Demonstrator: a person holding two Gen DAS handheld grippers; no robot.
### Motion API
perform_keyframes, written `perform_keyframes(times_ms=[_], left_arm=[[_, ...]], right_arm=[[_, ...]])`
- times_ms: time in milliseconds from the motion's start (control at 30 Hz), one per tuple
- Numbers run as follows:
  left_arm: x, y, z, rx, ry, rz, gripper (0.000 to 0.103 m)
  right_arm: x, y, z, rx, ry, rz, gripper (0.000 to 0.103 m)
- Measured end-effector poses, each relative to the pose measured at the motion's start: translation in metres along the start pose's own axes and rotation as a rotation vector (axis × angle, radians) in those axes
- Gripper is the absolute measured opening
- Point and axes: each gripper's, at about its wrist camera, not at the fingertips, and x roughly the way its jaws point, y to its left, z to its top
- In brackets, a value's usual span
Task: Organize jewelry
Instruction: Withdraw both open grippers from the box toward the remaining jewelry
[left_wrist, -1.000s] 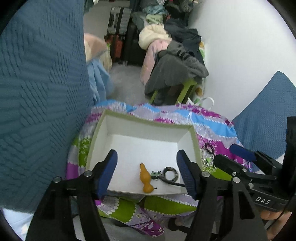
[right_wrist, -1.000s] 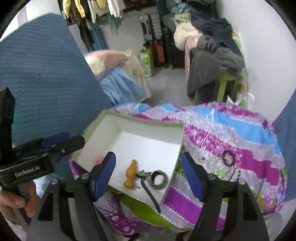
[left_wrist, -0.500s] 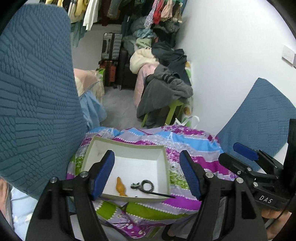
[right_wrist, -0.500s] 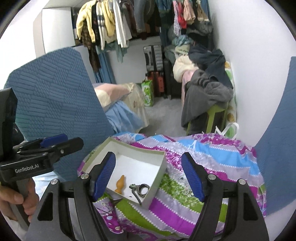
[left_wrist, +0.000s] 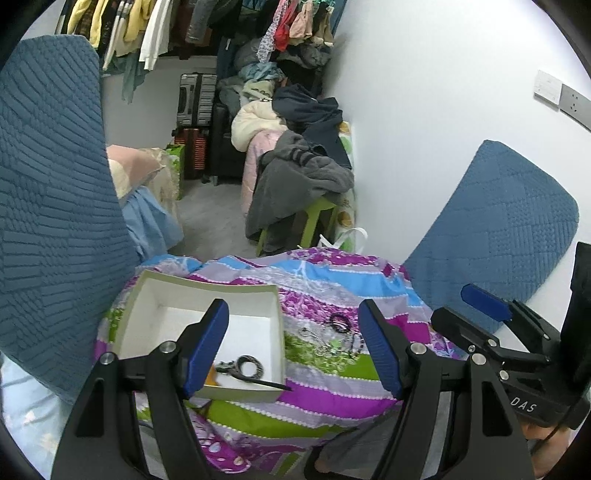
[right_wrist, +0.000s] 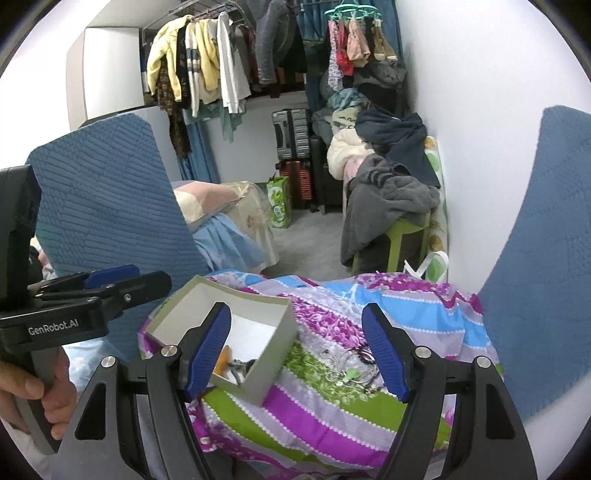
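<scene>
Grippers pulled back and up from the white box (left_wrist: 155, 317) within the last second, both now empty with fingers spread; left gripper (left_wrist: 291, 347) hovers over the box, holding an orange piece (right_wrist: 223, 363) and dark ring (left_wrist: 249, 365); loose jewelry (left_wrist: 338, 332) awaits on the bedspread (left_wrist: 332, 387) under the right gripper (right_wrist: 297, 350).

The left gripper (left_wrist: 291, 347) hangs in the air with its blue-padded fingers (left_wrist: 205, 345) spread wide, nothing between them. The right gripper (right_wrist: 297, 350) hangs level beside it, jaws equally wide. A bare hand (right_wrist: 44, 391) grips the left handle.
</scene>
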Motion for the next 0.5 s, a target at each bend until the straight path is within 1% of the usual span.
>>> perform_keyframes(times_ms=[267, 500], left_arm=[[0.014, -0.021, -0.019, 0.009, 0.018, -0.019, 0.073], [0.039, -0.034, -0.042, -0.008, 0.049, -0.046, 0.073]], right_arm=[[-0.002, -0.027, -0.028, 0.006, 0.000, -0.033, 0.072], [0.004, -0.053, -0.063, 0.047, 0.025, -0.059, 0.072]])
